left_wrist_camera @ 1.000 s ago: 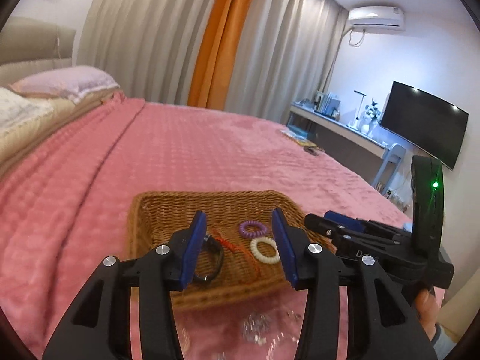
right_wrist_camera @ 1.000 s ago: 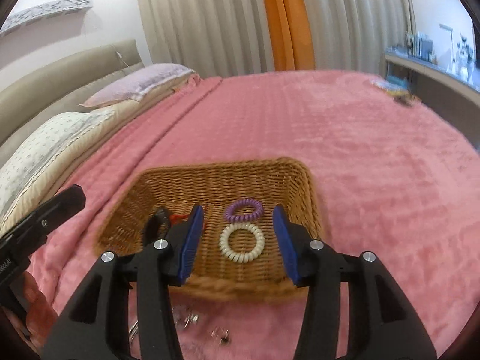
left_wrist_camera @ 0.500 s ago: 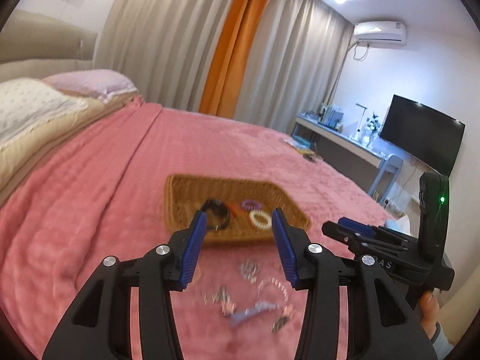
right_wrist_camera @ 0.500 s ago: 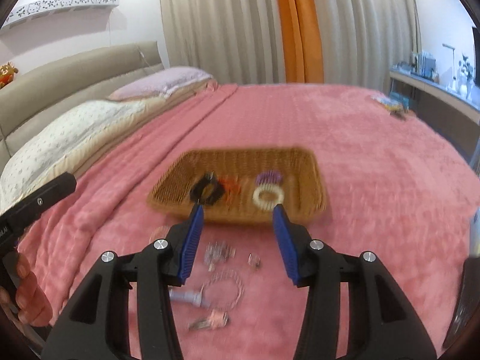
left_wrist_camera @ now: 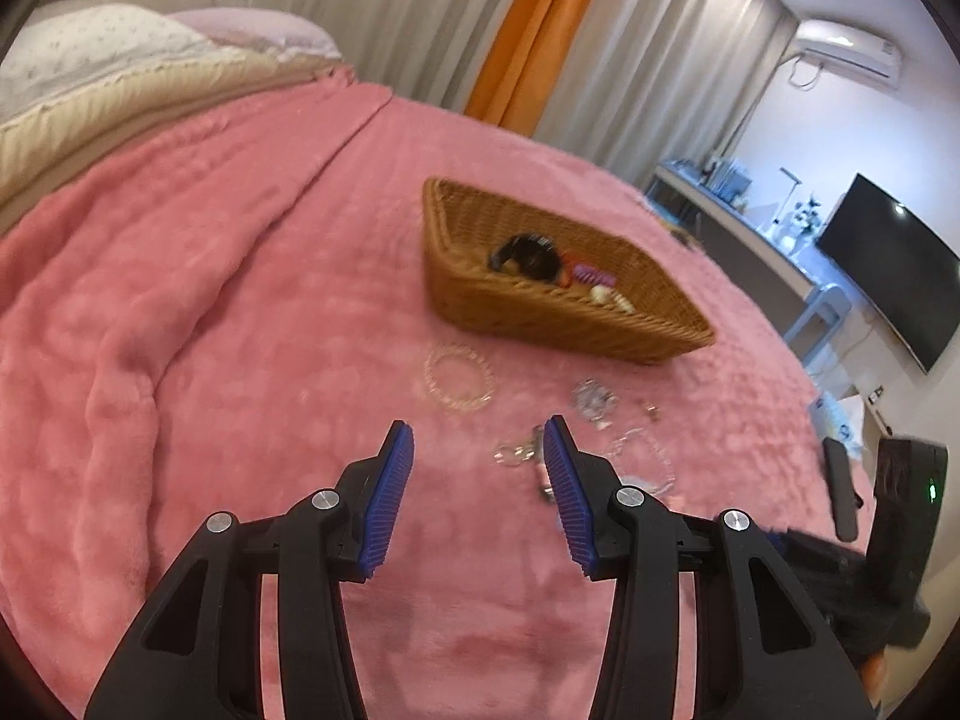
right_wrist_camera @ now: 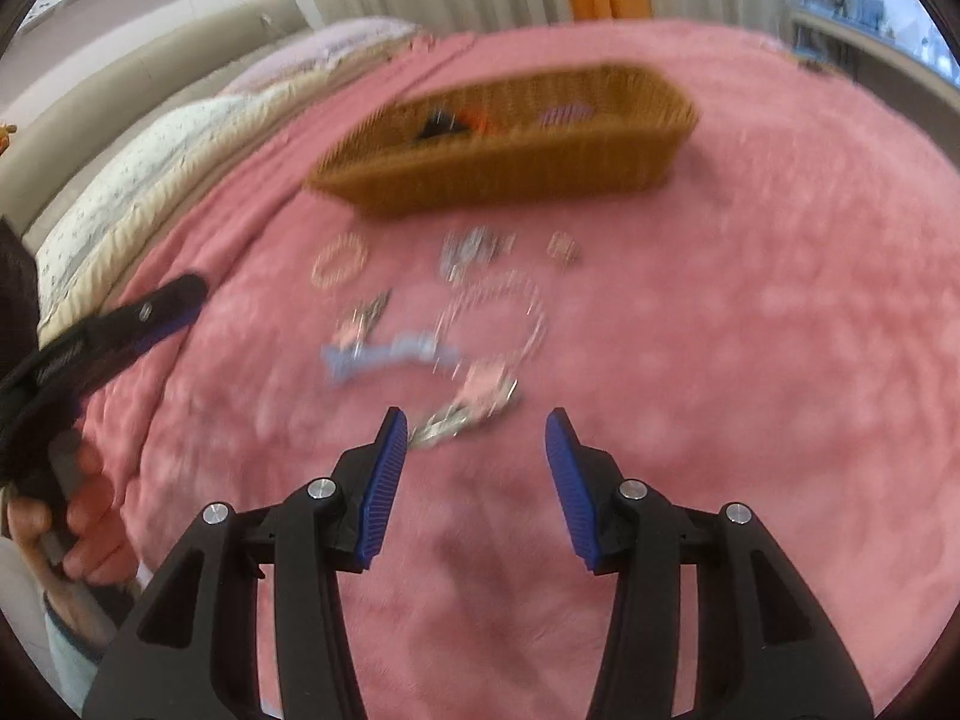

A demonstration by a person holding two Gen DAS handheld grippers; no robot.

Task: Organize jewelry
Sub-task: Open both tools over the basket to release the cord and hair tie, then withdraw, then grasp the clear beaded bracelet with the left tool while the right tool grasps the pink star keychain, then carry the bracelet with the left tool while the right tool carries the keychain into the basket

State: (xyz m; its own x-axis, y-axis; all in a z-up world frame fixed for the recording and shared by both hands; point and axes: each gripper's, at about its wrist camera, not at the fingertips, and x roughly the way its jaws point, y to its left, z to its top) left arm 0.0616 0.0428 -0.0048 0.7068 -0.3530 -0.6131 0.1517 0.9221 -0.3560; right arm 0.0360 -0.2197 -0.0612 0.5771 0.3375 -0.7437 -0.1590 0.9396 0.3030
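Left gripper (left_wrist_camera: 478, 438): blue pads apart, nothing between them, released above the pink blanket (left_wrist_camera: 198, 324).
Right gripper (right_wrist_camera: 477, 429): pads spread, nothing clamped, released over the same blanket.
Wicker basket (left_wrist_camera: 540, 306): ahead of both tongs, beyond the loose jewelry; ahead and to the right of the left tongs.
Basket contents: a black hair band (left_wrist_camera: 525, 252), a purple coil tie (left_wrist_camera: 591, 276) and a cream coil tie (left_wrist_camera: 612, 300) lie inside; something red shows between them, too blurred to name.
Clear beaded bracelet (left_wrist_camera: 459, 378): on the blanket just ahead of the left tongs, between them and the basket.
Light blue hair clip (right_wrist_camera: 390, 357): ahead of the right tongs, slightly left.
Silver pieces (right_wrist_camera: 474, 249): scattered ahead of the right tongs, near the basket's front wall; blurred.
Pink clip (right_wrist_camera: 489, 384): just beyond the right tongs' tips, beside a thin chain bracelet (right_wrist_camera: 498, 312).
Hand (right_wrist_camera: 72, 510): grips the left tool's handle, far left of the right tongs.
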